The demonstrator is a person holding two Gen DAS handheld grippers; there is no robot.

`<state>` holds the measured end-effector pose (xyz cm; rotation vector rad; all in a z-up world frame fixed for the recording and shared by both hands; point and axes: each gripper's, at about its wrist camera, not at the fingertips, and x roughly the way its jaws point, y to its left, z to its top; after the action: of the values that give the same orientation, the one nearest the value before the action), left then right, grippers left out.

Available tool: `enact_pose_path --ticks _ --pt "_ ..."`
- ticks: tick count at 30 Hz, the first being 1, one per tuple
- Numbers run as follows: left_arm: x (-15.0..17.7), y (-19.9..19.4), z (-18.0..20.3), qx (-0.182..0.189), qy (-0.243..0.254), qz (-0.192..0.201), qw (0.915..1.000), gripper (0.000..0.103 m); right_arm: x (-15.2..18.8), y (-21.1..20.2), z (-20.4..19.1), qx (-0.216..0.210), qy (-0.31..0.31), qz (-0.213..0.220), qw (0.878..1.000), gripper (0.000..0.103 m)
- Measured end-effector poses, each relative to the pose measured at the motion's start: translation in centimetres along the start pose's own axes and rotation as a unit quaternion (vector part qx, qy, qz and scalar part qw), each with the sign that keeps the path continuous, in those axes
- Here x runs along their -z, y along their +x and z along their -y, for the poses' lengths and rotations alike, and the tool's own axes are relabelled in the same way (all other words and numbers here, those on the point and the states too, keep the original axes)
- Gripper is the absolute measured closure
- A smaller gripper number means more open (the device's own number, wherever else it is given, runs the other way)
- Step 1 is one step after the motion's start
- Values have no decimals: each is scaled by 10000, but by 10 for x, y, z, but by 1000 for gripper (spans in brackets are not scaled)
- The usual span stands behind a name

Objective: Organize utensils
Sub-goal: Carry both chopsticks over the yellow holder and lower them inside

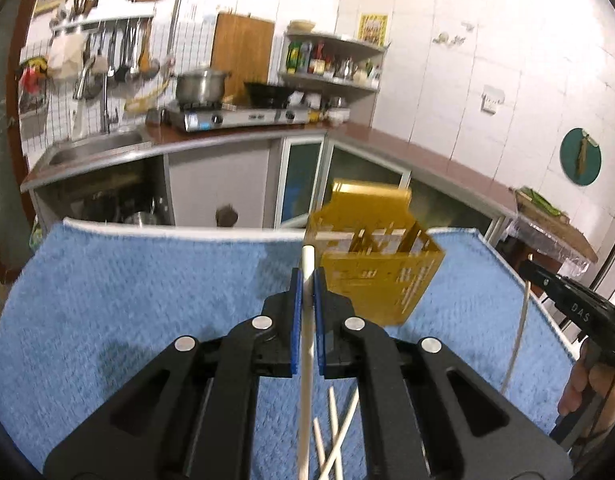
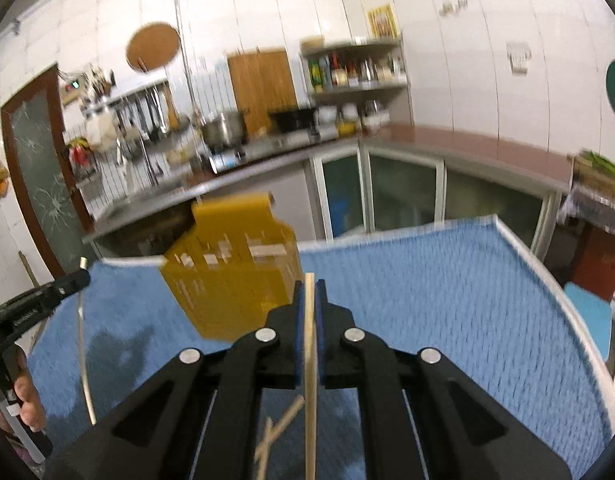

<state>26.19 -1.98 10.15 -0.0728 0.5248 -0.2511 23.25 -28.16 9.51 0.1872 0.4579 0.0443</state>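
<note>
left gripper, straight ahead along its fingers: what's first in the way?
Probably the yellow slotted plastic utensil holder, just ahead and slightly right of the left gripper, which is shut on a pale chopstick. Depth is unclear; it might pass left, onto the blue towel.

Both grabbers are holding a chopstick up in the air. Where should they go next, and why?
Probably forward to the yellow holder. The left gripper and right gripper each pinch one chopstick above the blue mat, short of the holder, which already seems to hold pale sticks.
</note>
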Motion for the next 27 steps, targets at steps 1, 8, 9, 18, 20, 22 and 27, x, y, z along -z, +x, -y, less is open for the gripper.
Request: enact_pose_path --ticks 1,8,9,18,20,22,27 --pt "-8 -7 3 12 30 129 9999 99 -7 -6 -3 -53 -9 158 9999 98" --pt "-66 -31 22 201 -14 899 9957 99 -74 -32 -26 -329 7 1205 9922 98" --pt "-74 -32 25 237 -20 1031 9944 99 -83 -32 -30 -352 -7 1268 9913 98" --pt "-136 0 40 393 -291 1849 9815 99 -144 -1 -44 -278 -4 1766 9839 98" --pt "-144 17 39 361 -307 1955 9796 99 -148 11 -43 -275 42 1800 9833 98" --pt "-146 37 41 321 -265 1993 9791 99 -148 25 -43 -289 35 1789 9834 98" --pt "-135 78 35 243 -330 1974 9795 99 -135 57 -45 -216 -227 1652 9858 98"
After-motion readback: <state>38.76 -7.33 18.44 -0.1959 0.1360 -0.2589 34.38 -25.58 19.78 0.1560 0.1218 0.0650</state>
